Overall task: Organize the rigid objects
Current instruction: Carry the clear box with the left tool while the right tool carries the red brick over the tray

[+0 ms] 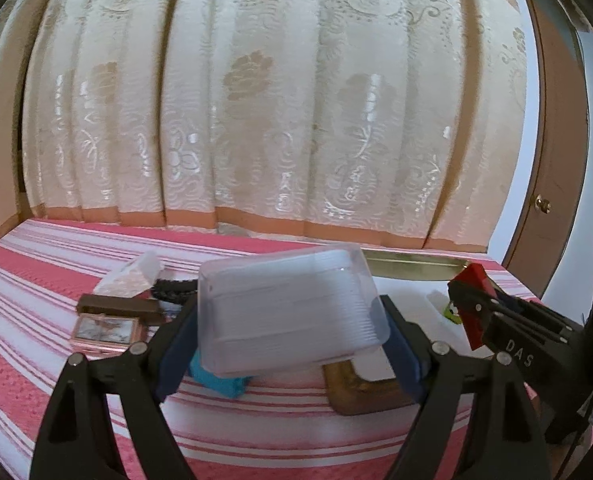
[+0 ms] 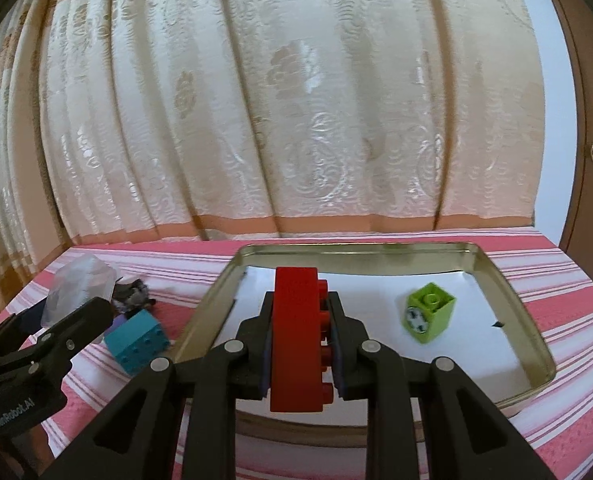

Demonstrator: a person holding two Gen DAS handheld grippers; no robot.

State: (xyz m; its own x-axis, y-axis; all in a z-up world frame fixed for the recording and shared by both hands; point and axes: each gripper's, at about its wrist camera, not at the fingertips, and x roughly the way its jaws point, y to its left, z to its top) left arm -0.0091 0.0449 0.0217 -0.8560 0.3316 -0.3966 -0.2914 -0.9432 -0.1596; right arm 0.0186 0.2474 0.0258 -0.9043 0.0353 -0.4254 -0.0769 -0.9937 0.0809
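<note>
Step in hand: we judge we are carrying two pieces toward the metal tray [image 2: 532, 344], one in each gripper, with neither set down yet.
Right gripper [image 2: 298, 344]: its jaws are clamped on the red brick [image 2: 296, 336], held on edge above the tray's near left part.
Left gripper [image 1: 292, 344]: its jaws stand wide but press on both sides of the clear plastic box [image 1: 288, 312], held tilted, left of the tray.
Tray contents: we see a white paper lining and one green brick [image 2: 430, 314], lying tipped toward the tray's right side.
Outside the tray: a teal brick [image 2: 138, 342] sits just left of the tray; a rose-framed square piece [image 1: 106, 330] and a brown bar [image 1: 118, 306] lie farther left.
Next move: we think the red brick needs lowering onto bare lining left of the green brick, then releasing.
</note>
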